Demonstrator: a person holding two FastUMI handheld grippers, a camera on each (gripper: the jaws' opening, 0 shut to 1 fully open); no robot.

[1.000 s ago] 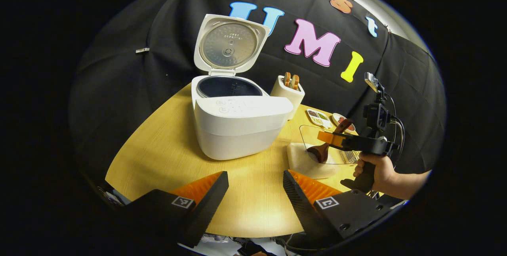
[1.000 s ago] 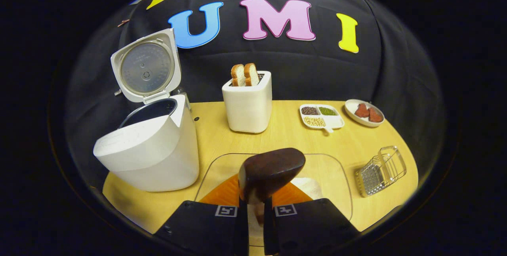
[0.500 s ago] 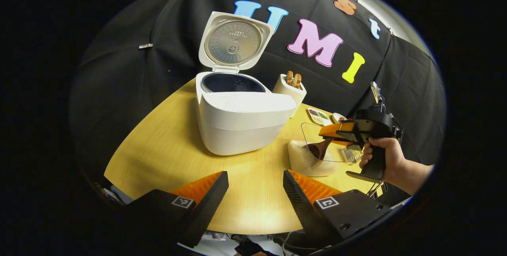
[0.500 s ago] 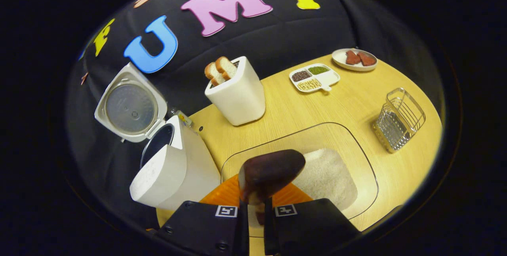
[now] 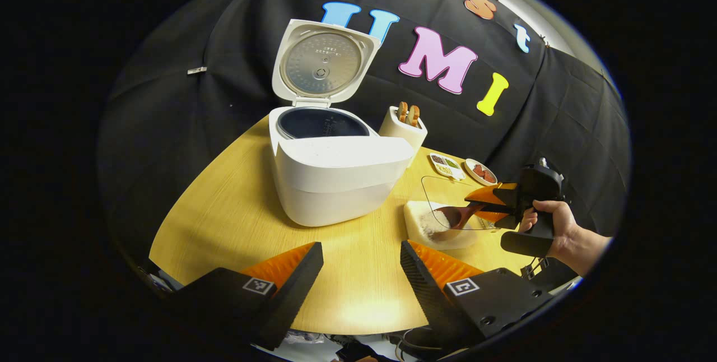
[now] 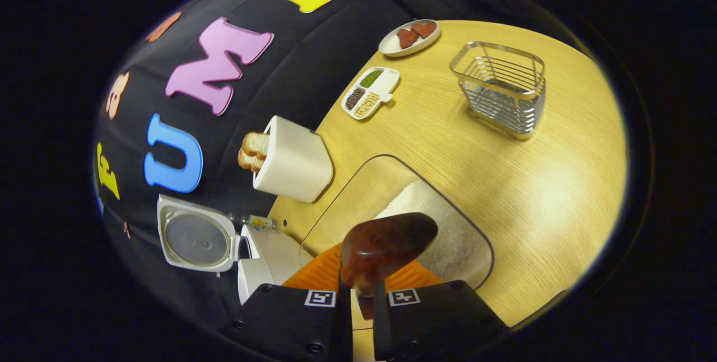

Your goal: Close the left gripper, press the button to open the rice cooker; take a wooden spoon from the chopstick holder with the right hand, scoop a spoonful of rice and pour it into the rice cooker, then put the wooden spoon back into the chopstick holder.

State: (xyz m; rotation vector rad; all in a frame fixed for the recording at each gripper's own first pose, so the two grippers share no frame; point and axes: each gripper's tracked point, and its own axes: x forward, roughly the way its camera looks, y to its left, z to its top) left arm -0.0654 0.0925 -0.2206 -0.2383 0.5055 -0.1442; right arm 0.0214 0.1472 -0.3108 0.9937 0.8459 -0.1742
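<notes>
Two tools: you hold one in each hand, and only the right one carries anything.
Right tool (image 6: 362,295): its fingers are clenched on the handle of the wooden spoon (image 6: 386,247), gripped close behind the bowl so the bowl answers directly to your wrist.
Spoon angle: in the left gripper view the wooden spoon's bowl reaches toward 9 o'clock from your right hand (image 5: 552,227) and dips into the rice (image 5: 428,222), a tilt that suits digging.
Rice: it lies heaped in a clear tray (image 6: 476,241) on the desk (image 6: 521,171), just beside the rice cooker at its 4 o'clock, so the carry should be brief.
Left tool (image 5: 358,272): its fingers are spread apart with nothing between them, hovering low over the desk's near edge, clear of your scooping path.
Rice cooker (image 5: 336,174): its lid (image 5: 322,62) stands up and the dark pot gapes, so the button step looks done.
Chopstick holder (image 6: 504,90): this wire basket sits at 1 o'clock in the right gripper view, well apart from the tray, waiting for the spoon.
Stage: I judge you are mid-scoop; level the bowl before lifting or grains may spill.
</notes>
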